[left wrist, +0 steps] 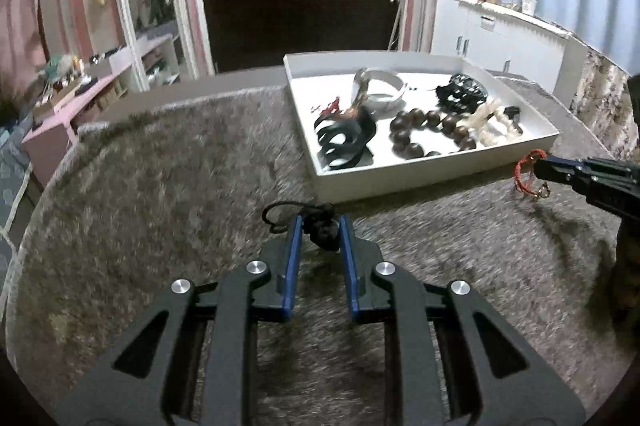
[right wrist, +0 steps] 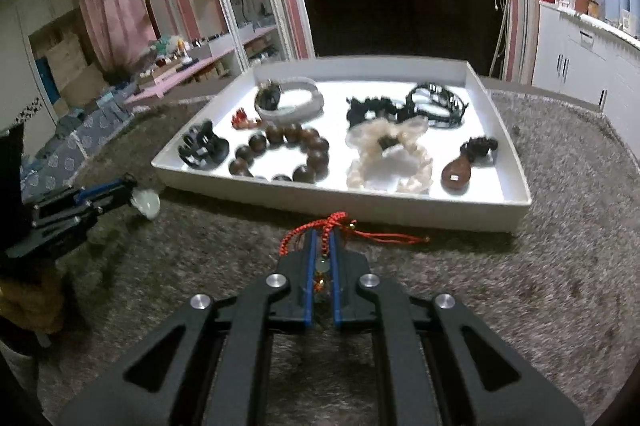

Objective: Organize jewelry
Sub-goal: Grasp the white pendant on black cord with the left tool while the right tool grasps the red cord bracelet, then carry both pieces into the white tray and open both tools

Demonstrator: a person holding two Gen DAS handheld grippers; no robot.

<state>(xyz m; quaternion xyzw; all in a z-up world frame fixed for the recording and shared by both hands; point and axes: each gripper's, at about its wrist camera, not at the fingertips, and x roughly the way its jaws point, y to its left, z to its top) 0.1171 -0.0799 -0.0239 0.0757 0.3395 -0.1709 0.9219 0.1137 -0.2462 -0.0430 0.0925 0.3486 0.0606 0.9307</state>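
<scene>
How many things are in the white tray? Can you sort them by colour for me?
Black: 3 (claw clip, frilly piece, openwork band)
Brown: 2 (bead bracelet, pendant)
White or cream: 2 (white band, cream piece)
Red: 1 (small charm)
Total in the tray: 8

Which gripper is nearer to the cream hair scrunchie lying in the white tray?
Right. The right gripper sits just outside the white tray, in front of the cream hair scrunchie. The left gripper is off beyond the tray's opposite front corner.
</scene>
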